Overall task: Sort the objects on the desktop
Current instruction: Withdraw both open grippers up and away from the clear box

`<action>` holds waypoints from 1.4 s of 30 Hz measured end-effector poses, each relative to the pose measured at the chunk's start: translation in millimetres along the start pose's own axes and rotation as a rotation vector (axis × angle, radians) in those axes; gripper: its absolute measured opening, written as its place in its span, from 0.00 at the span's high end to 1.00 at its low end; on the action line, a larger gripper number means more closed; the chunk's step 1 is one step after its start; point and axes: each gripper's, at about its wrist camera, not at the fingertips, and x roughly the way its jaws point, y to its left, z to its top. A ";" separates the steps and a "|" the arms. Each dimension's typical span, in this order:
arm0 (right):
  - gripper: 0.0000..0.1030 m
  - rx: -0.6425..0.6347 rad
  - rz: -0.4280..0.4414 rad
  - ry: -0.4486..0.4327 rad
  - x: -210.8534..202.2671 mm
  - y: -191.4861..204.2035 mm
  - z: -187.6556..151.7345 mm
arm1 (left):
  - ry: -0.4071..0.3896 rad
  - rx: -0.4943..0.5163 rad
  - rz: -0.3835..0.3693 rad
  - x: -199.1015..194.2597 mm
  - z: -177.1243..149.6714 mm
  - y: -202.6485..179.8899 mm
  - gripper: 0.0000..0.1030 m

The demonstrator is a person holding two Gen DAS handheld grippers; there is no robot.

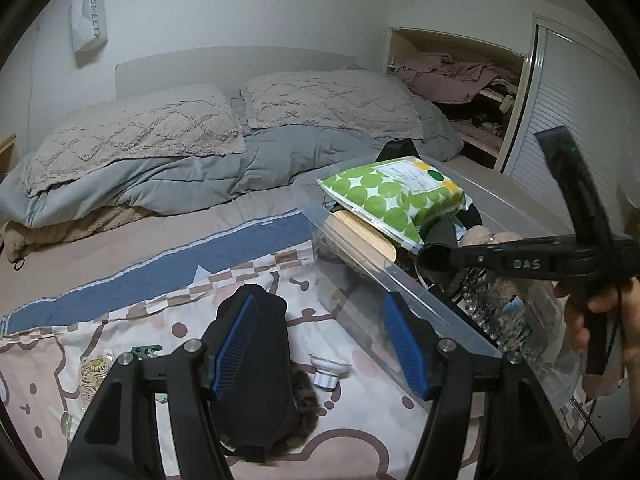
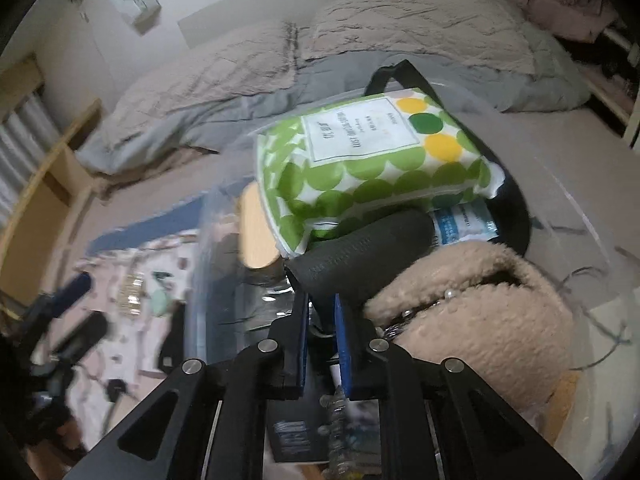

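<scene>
Right gripper point(image 2: 322, 304): angled steeply down into the clear plastic bin point(image 1: 404, 280); blue-padded jaws drawn together, nipping the near edge of a dark grey ribbed fabric piece point(image 2: 360, 256). In the left wrist view its black body reaches across the bin from the right, a person's hand point(image 1: 588, 320) wrapped round the handle; raised letters on the body read "DAS".

Left gripper point(image 1: 320, 338): tilted downward over the patterned sheet point(image 1: 360, 408), jaws apart, nothing pressed between the pads. A black fabric item point(image 1: 260, 380) lies on the sheet under the left finger, with a brown furry piece point(image 1: 306, 394) at its edge.

Bin contents: green-dotted packet point(image 2: 360, 168) on top, white label with print too small to read, yellow and dark green dots beside it; pale wooden block point(image 2: 256, 232) beneath it at the left; beige fleece item point(image 2: 480, 312) with a row of pearl beads, just right of the right gripper; blue-and-white printed wrapper point(image 2: 460, 224) behind the grey fabric, text unreadable.

Loose on the sheet, outside the bin: small white plastic fitting point(image 1: 330, 368), green clip point(image 1: 146, 350), pale cord bundle point(image 1: 94, 372).

Surroundings: bed with two textured pillows point(image 1: 332, 104) and grey duvet point(image 1: 192, 176); white bag point(image 1: 90, 20) on the wall, printed "SWEET".
</scene>
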 end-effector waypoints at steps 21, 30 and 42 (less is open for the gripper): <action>0.87 0.062 0.056 -0.112 -41.5 -10.1 2.2 | -0.019 0.038 -0.024 -16.2 0.3 -15.8 0.36; 0.87 0.064 0.040 -0.173 -65.8 -15.3 -5.2 | -0.049 0.044 -0.027 -37.4 3.9 -25.4 0.36; 0.87 0.090 0.005 -0.234 -102.8 -29.4 -18.9 | -0.107 0.063 -0.009 -69.1 9.3 -42.3 0.22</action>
